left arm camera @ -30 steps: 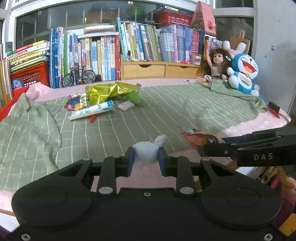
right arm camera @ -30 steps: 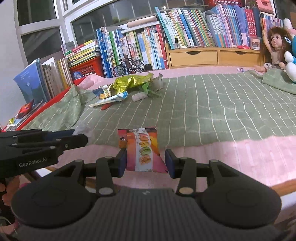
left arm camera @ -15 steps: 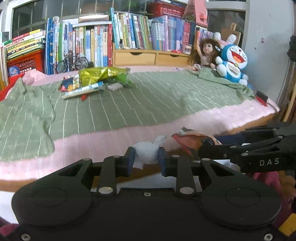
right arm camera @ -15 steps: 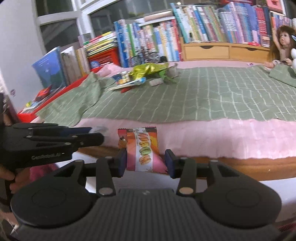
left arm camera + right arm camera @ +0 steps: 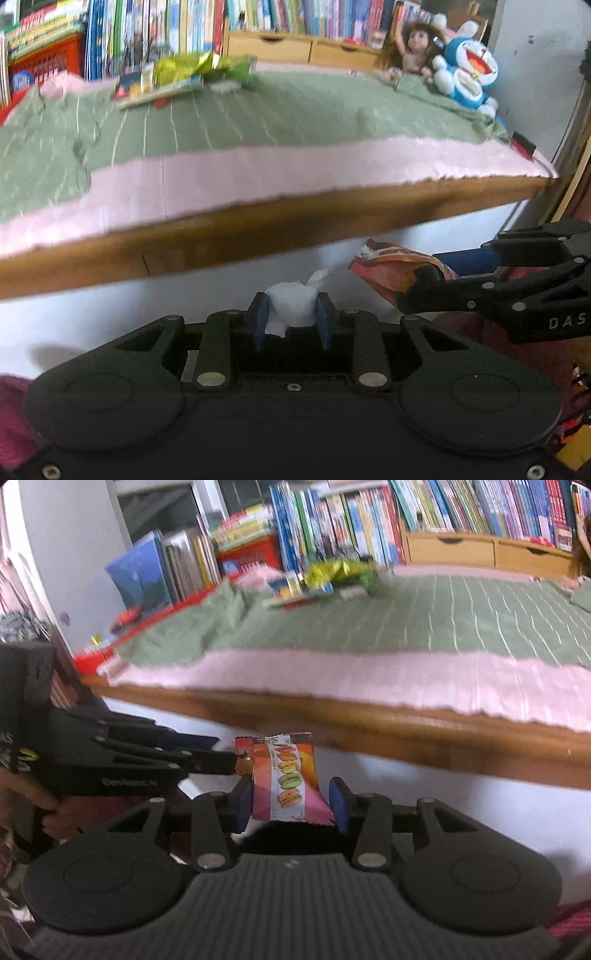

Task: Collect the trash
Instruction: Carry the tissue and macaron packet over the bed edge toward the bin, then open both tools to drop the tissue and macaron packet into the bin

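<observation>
Left wrist view: the left gripper (image 5: 291, 319) clamps a crumpled white tissue (image 5: 292, 308) between its blue pads, below the wooden bed edge (image 5: 258, 229). At 3 o'clock the right gripper (image 5: 424, 284) pinches a snack wrapper (image 5: 391, 269).

Right wrist view: the right gripper (image 5: 290, 801) holds the macaron wrapper (image 5: 286, 779) upright; more trash (image 5: 325, 578) lies on the green blanket (image 5: 443, 624) at 12 o'clock.

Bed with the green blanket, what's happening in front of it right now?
A person is clearing trash off the bed with hand-held tongs. The left tongs are shut on a crumpled white tissue; the right tongs are shut on a macaron snack wrapper. Both are held off the bed's near edge. More wrappers lie near the books.
</observation>
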`<act>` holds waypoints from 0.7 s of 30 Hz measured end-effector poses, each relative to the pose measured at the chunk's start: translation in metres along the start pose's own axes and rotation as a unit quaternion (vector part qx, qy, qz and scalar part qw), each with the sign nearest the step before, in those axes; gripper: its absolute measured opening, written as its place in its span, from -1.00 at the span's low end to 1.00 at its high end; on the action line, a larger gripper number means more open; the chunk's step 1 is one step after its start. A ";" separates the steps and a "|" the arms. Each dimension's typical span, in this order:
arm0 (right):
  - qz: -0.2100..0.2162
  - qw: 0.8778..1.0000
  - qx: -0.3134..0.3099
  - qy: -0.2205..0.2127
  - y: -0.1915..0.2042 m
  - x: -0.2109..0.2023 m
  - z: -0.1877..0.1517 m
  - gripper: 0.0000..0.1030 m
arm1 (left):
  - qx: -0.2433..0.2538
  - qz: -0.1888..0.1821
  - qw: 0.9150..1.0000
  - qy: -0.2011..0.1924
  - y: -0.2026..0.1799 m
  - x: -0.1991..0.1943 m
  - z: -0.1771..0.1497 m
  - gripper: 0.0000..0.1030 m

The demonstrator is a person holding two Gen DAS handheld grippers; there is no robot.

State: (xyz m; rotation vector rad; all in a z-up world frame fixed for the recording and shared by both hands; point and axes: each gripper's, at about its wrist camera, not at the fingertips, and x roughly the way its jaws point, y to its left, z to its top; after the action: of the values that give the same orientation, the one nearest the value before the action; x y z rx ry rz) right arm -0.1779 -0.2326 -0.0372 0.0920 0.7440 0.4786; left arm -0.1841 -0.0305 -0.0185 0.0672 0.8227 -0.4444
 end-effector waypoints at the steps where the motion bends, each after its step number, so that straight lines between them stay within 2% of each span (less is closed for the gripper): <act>1: -0.005 1.000 0.004 0.011 -0.001 0.004 -0.002 -0.07 | -0.005 0.000 1.000 0.007 0.002 0.004 -0.002 -0.49; 10: -0.040 0.996 0.037 0.077 -0.018 0.039 -0.018 -0.06 | -0.029 0.009 0.997 0.065 0.014 0.046 -0.021 -0.49; 21: -0.057 0.983 0.112 0.136 -0.048 0.091 -0.041 -0.06 | -0.057 0.038 0.987 0.143 0.026 0.125 -0.050 -0.48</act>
State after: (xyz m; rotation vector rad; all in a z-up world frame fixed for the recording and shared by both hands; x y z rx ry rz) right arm -0.1295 -0.2381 -0.1362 0.1951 1.0642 0.2983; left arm -0.1342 -0.0398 -0.1457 0.0572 1.1219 -0.3180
